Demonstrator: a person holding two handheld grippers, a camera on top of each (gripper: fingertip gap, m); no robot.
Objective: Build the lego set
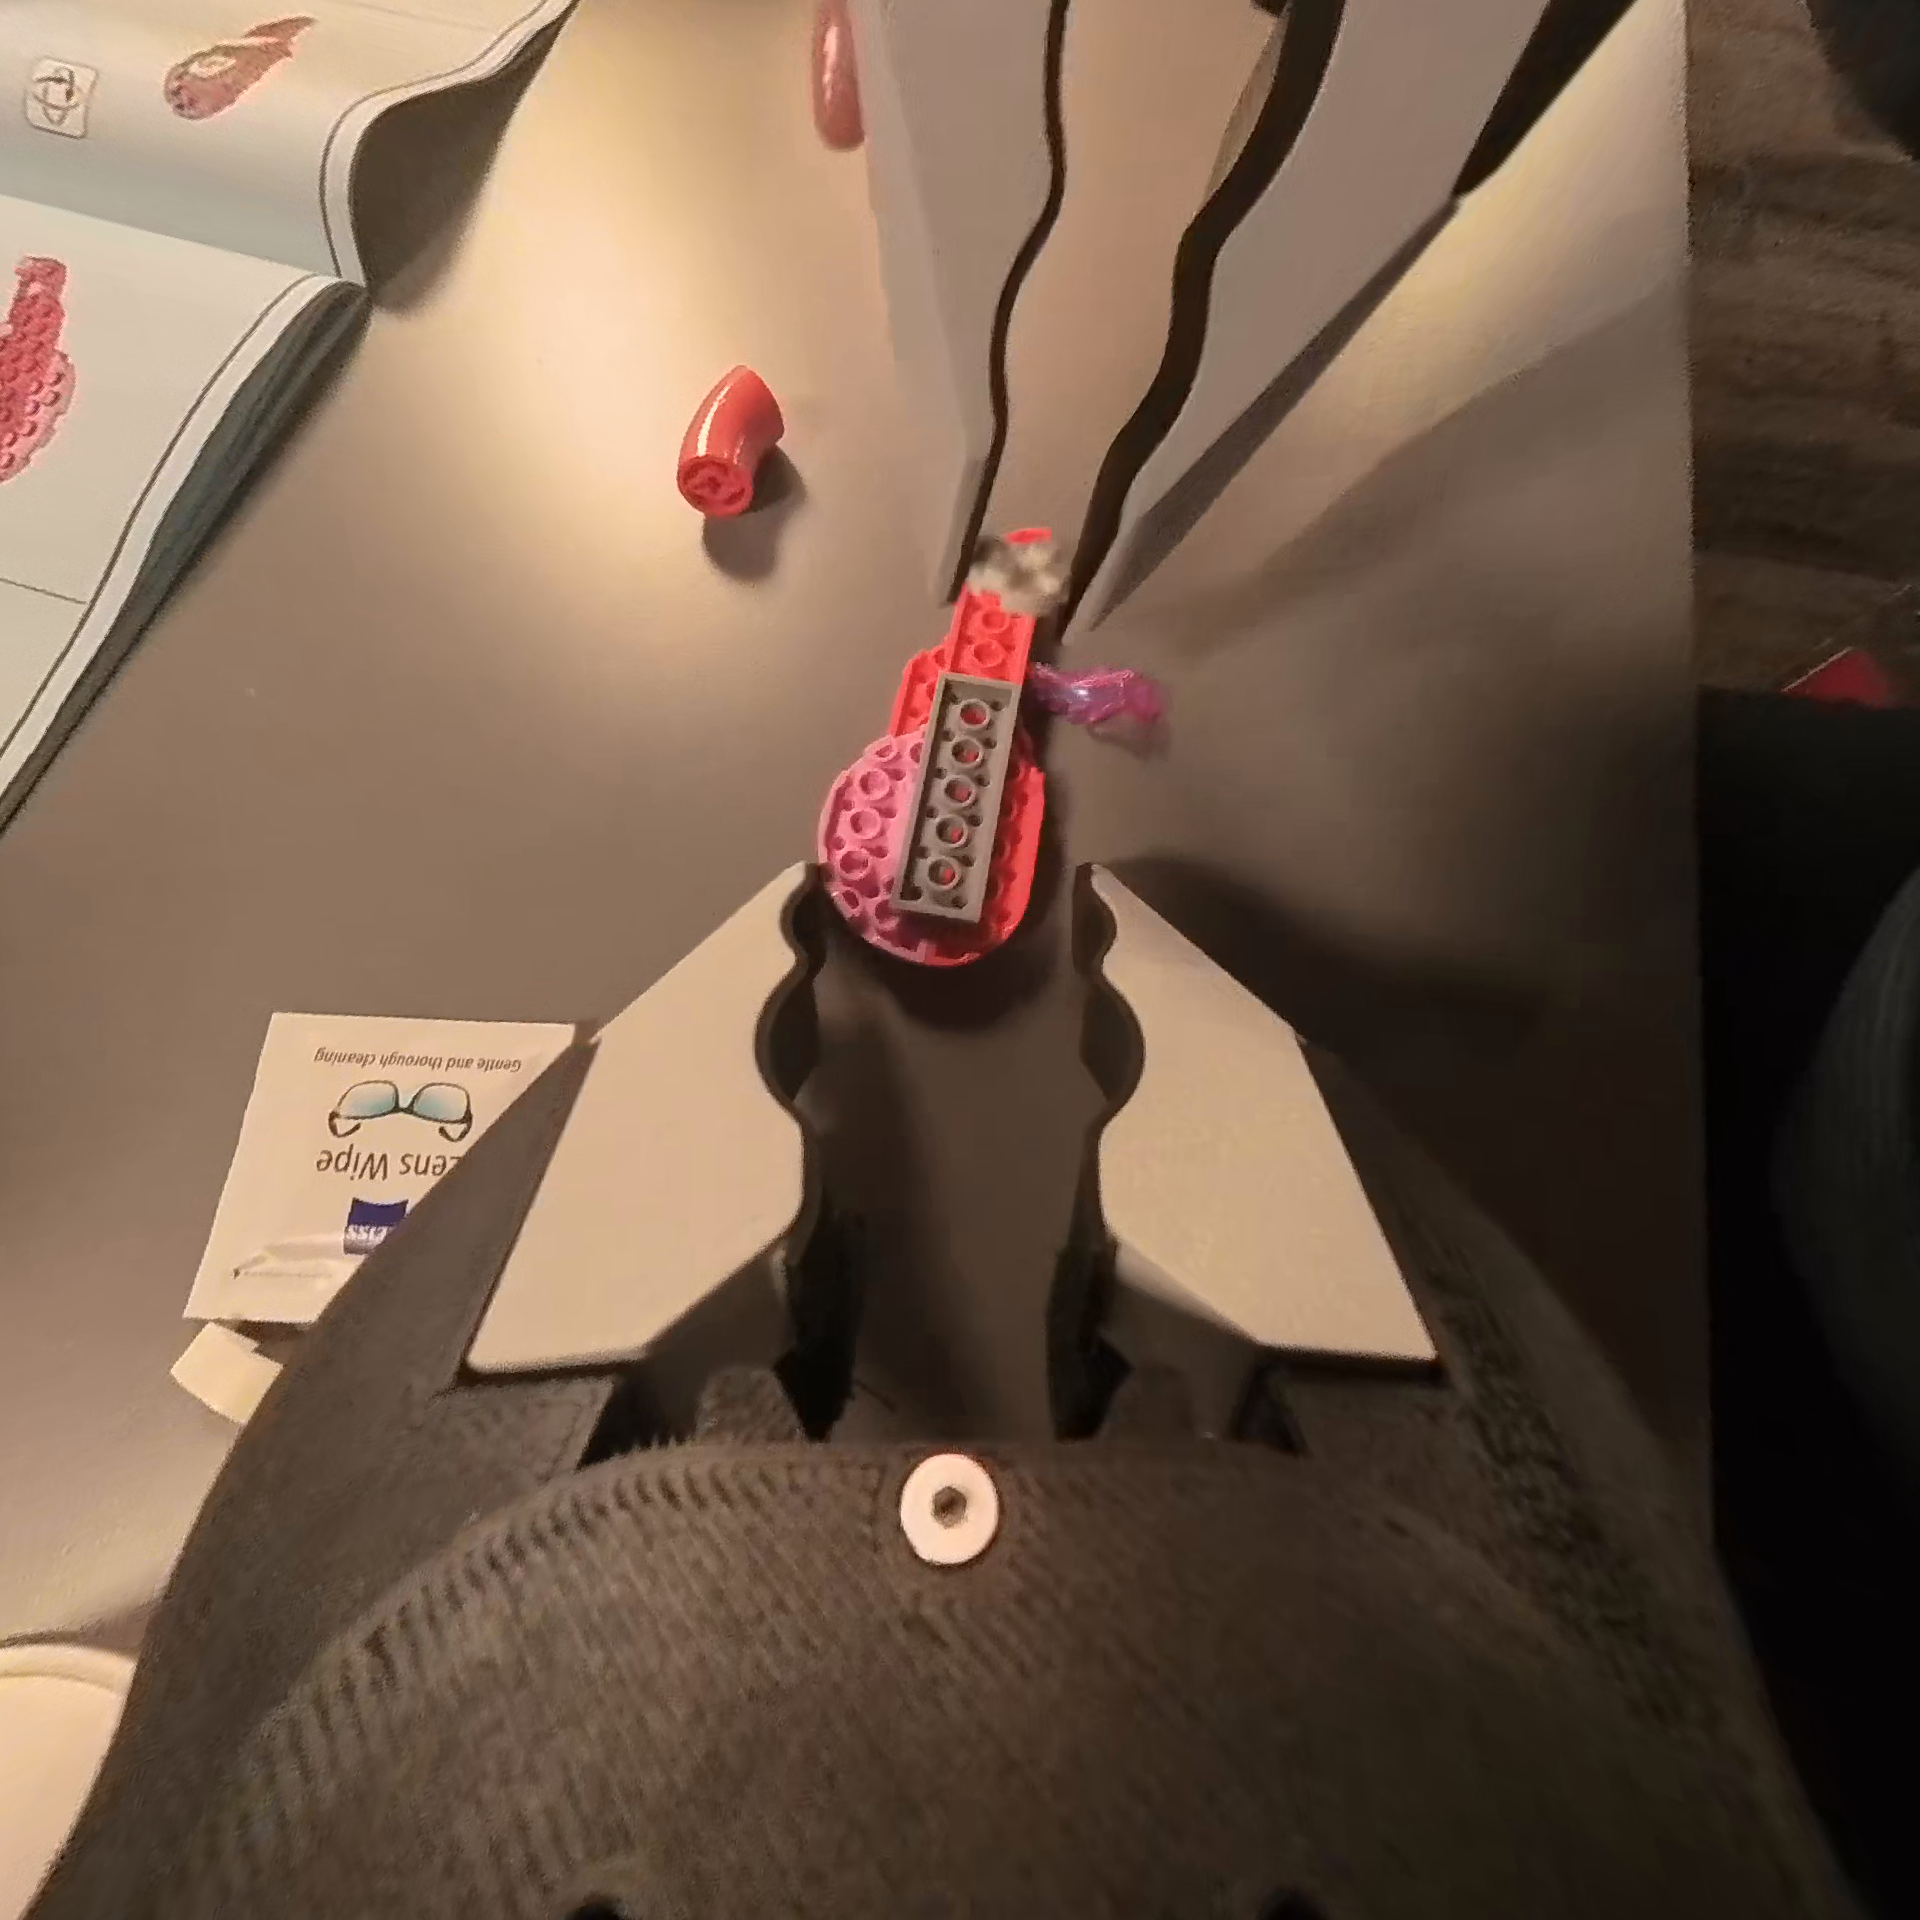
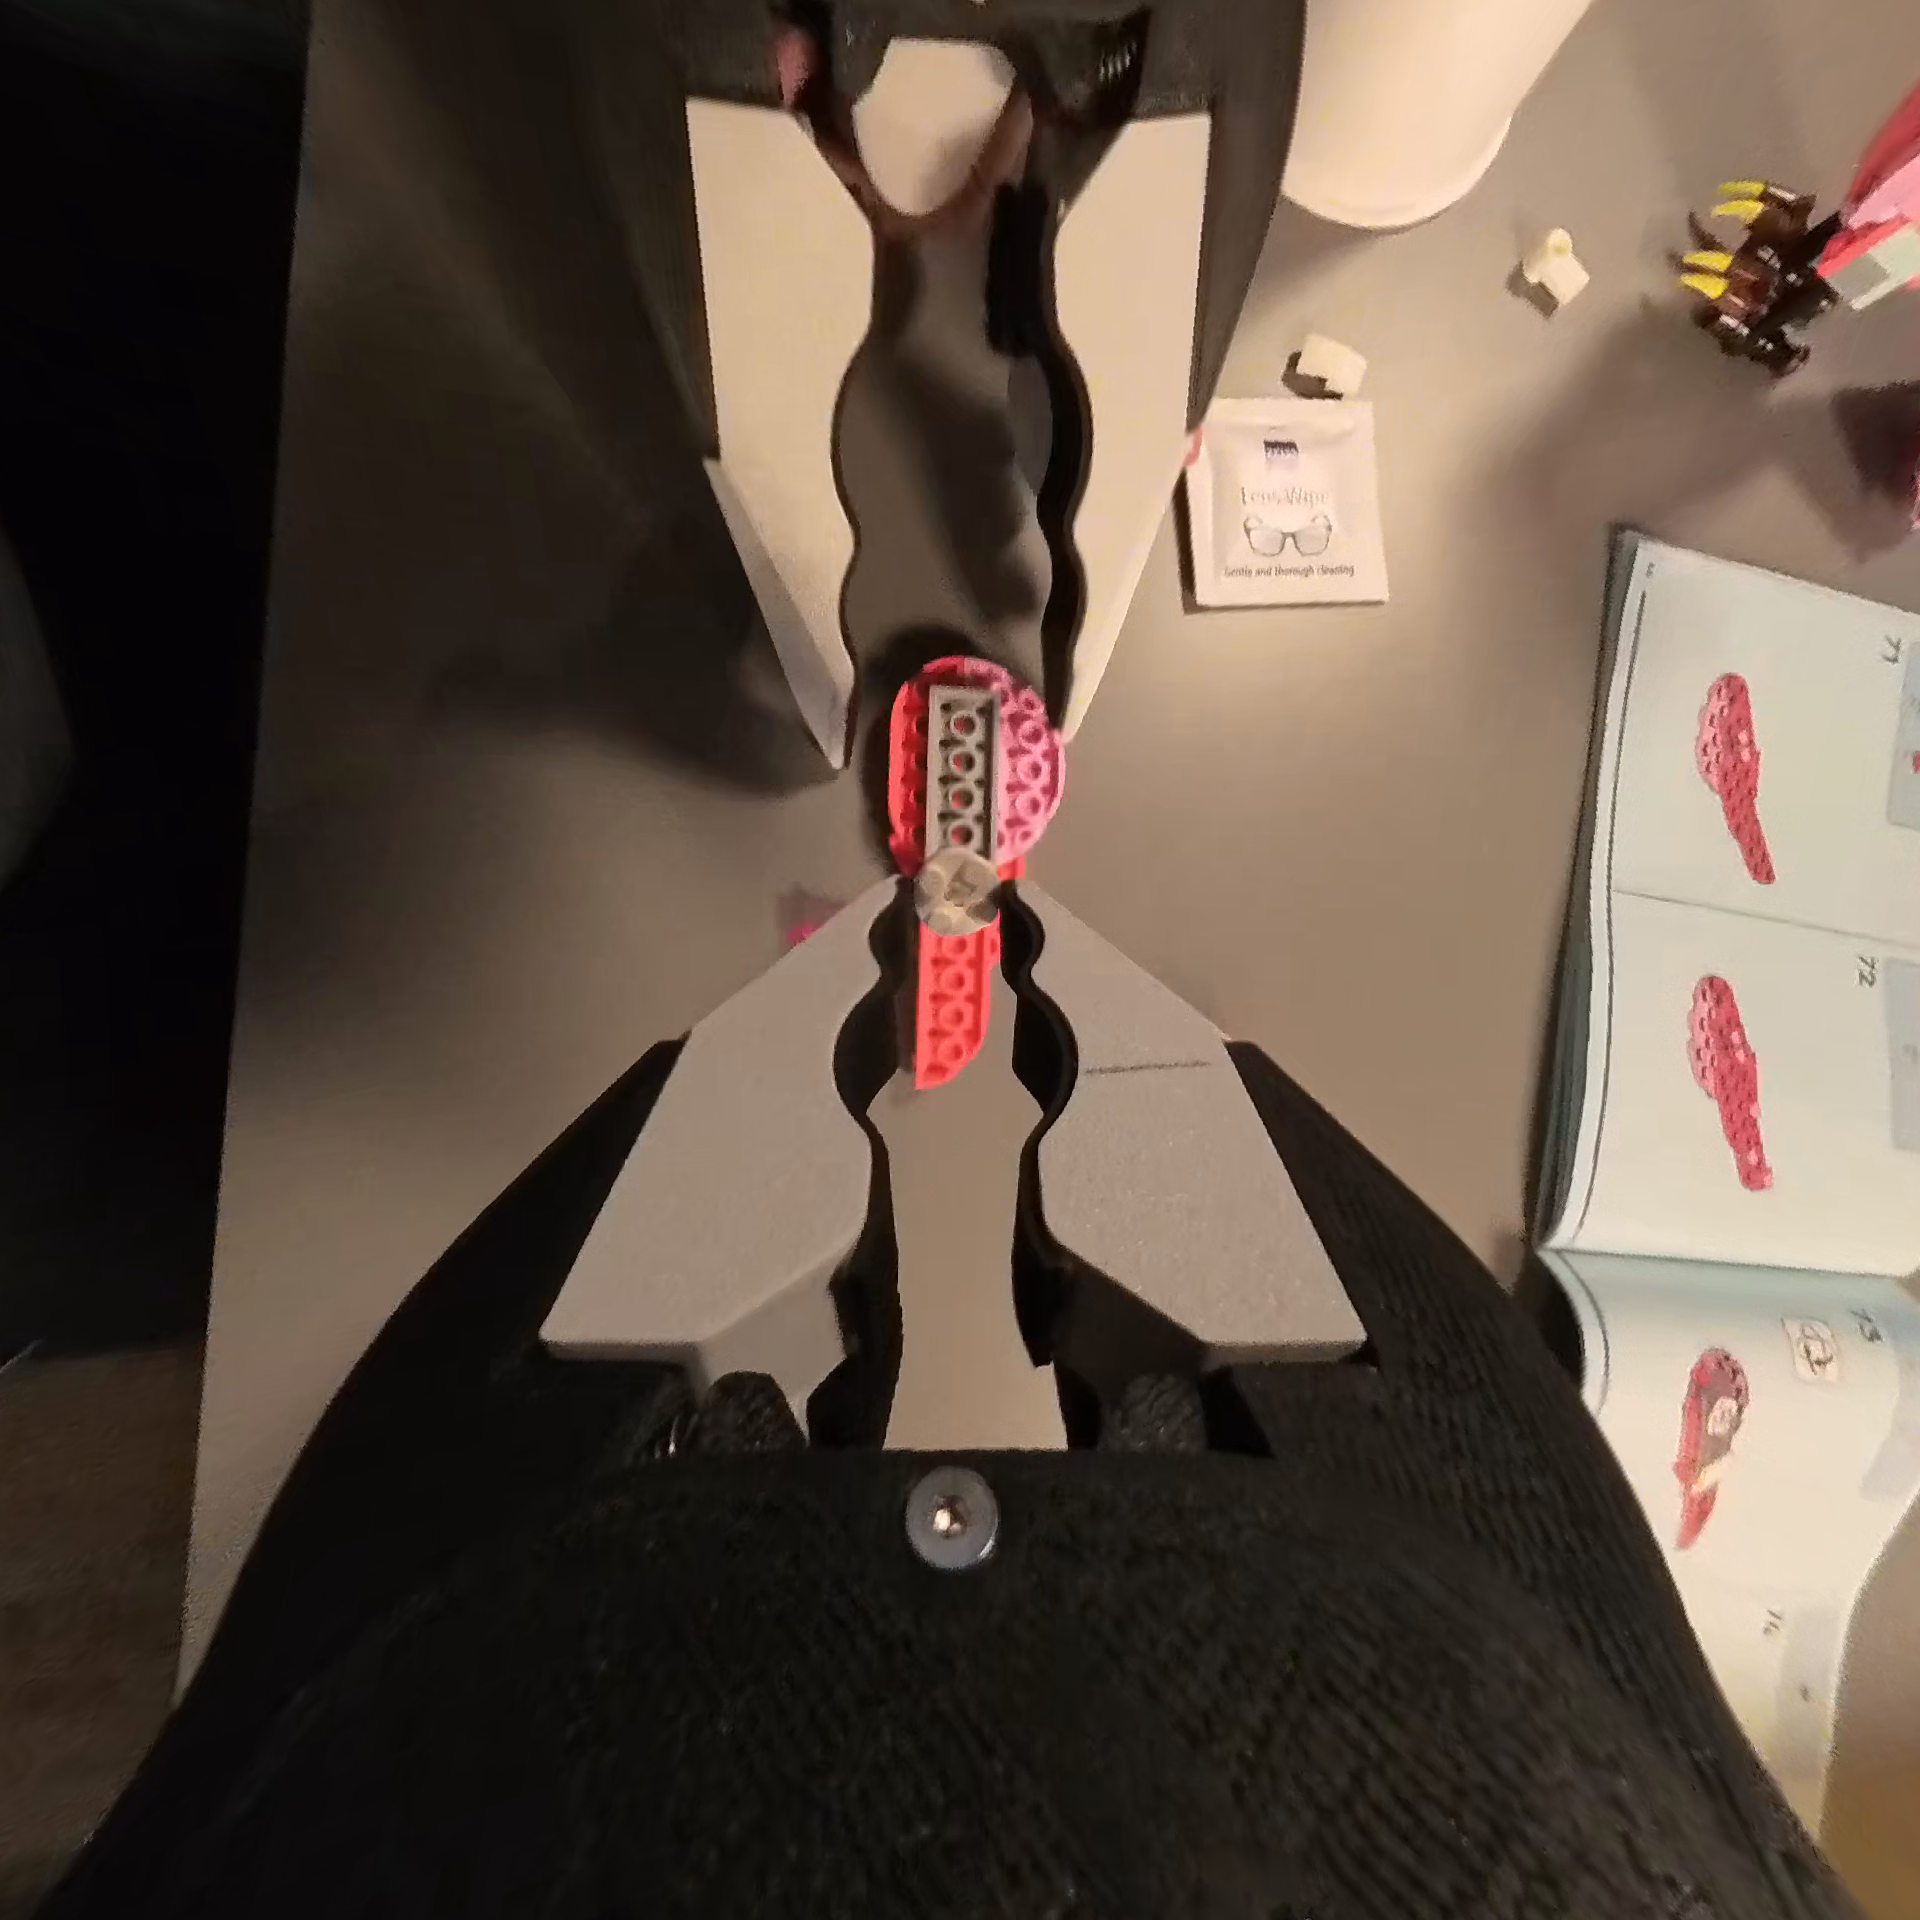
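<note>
- Right gripper [image 2: 951, 883]: pinched the red-and-pink brick assembly [image 2: 961, 790] by its narrow end, steadying it (studs down).
- Left gripper [image 1: 945, 894]: spread, flanking its round end.

Grey tabletop [image 2: 1299, 935] under warm light. Open instruction booklet [image 2: 1745, 935] at one edge, pages printed with red and pink builds. White wipe sachet [image 2: 1288, 509] lying flat, two small white pieces [image 2: 1325, 366] just beside it. Curved red piece [image 1: 727, 442] alone on bare surface. Dark brick cluster with yellow claws [image 2: 1745, 275] near the far corner. Pale rounded container [image 2: 1403, 104] at the frame's edge.
</note>
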